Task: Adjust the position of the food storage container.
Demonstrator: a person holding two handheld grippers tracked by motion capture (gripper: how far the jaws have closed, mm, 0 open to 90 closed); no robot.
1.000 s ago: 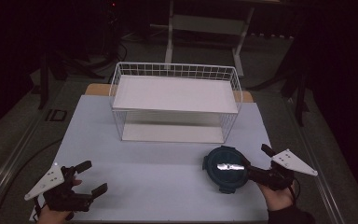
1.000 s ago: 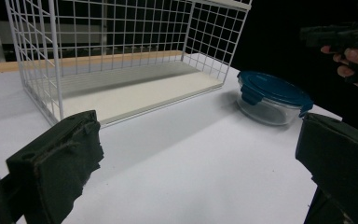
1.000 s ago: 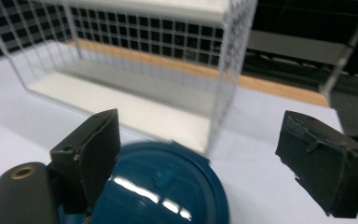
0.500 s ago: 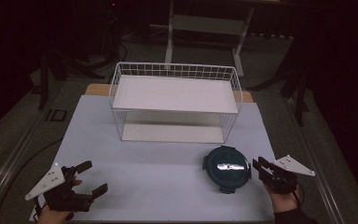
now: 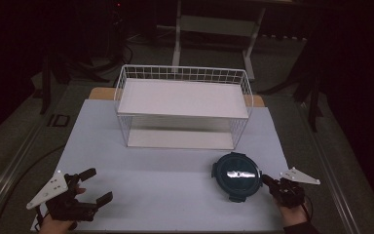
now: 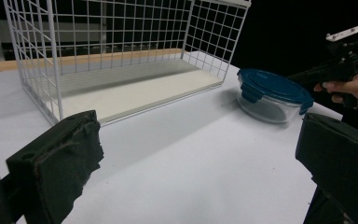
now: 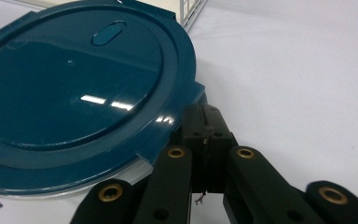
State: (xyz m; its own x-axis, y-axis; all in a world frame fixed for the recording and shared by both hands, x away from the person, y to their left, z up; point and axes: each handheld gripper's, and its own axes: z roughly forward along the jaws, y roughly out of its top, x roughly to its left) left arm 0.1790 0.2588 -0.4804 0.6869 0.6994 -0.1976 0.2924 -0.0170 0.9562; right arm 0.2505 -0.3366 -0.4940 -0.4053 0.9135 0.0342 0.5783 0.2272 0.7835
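Observation:
A round glass container with a dark blue clip lid (image 5: 236, 175) stands on the white table (image 5: 165, 165) at the front right. My right gripper (image 5: 266, 181) lies low at its right edge. Its jaws have just been closing and now meet, shut, right at the lid's side clip (image 7: 196, 91). Whether the right gripper (image 7: 205, 122) pinches the clip I cannot tell. My left gripper (image 5: 99, 184) rests open at the front left with nothing between its fingers (image 6: 58, 158). From the left gripper view the container (image 6: 270, 91) and the right gripper (image 6: 303, 77) show off to the right.
A white wire basket (image 5: 182, 70) with a flat white shelf on top stands at the back middle of the table; its open front (image 6: 121, 46) faces me. Dark floor and stand legs surround the table.
The right gripper has sunk toward the table beside the container and its jaws have gone from wide open to shut. The left gripper has not moved.

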